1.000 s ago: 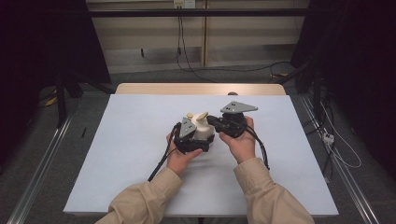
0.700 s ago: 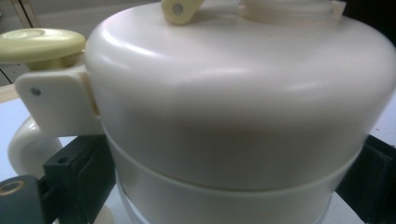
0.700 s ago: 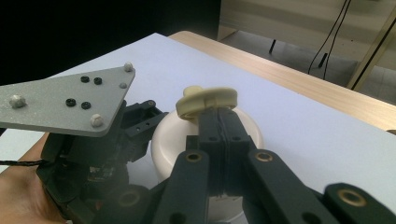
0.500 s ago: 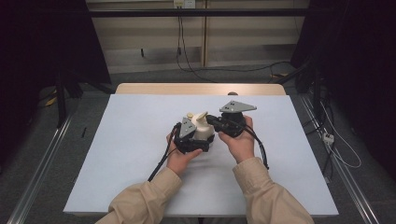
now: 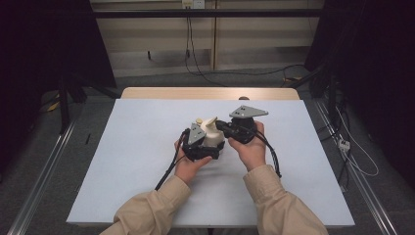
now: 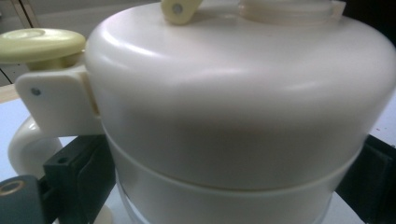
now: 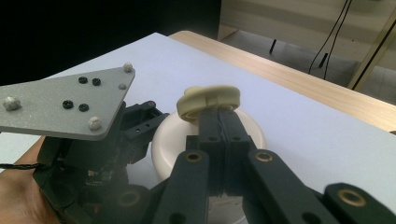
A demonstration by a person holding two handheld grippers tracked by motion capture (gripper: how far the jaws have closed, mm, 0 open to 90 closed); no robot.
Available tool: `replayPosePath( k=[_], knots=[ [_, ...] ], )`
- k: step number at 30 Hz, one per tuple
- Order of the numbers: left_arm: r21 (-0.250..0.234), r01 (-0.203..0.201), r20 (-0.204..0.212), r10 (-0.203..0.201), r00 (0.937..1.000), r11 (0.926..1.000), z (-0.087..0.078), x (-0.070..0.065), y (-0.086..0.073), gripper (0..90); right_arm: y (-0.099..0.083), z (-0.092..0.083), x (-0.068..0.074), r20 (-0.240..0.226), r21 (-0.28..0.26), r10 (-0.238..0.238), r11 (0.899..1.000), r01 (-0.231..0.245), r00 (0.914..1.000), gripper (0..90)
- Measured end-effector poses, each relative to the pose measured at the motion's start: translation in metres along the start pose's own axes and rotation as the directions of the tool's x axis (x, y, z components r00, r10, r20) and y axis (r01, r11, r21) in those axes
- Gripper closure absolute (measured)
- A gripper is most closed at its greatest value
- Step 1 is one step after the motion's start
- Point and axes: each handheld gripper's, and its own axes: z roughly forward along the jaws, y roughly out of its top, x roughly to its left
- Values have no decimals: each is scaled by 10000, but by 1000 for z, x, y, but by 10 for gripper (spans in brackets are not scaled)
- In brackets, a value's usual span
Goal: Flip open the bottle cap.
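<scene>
Left gripper [image 5: 208,147] clamps the cream pot [image 6: 233,107] by its body; right gripper [image 7: 219,114] (jaws clenched) touches the lid [image 7: 210,100], not yet lifted

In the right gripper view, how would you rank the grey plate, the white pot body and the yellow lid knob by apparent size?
1. grey plate, though it sits nearer the camera
2. white pot body, partly hidden
3. yellow lid knob
</scene>
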Motion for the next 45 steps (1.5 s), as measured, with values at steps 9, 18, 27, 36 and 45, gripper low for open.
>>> replayPosePath(
  k=[9, 18, 27, 36, 45],
  knots=[
    [11, -15, 1, 15, 10000, 10000, 0, 0, 0, 49, 1, 3, 0, -45, 58, -65, 10000, 65, 10000, 900],
    [0, -5, -4, 5, 10000, 10000, 0, 0, 0, 49, 2, 5, 2, -34, 35, -96, 9999, 96, 9999, 900],
    [-8, -2, -35, 2, 10000, 10000, 0, 0, 0, 49, 3, 6, 2, -66, 6, -110, 9999, 111, 9999, 900],
    [-12, 1, -33, -1, 10000, 10000, 0, 0, 0, 49, 3, 7, 2, -64, -13, -113, 9999, 113, 9999, 900],
    [-6, 3, -9, -3, 10000, 10000, 0, 0, 0, 49, 4, 9, 3, -47, -24, -154, 9999, 154, 9999, 900]
  ],
)
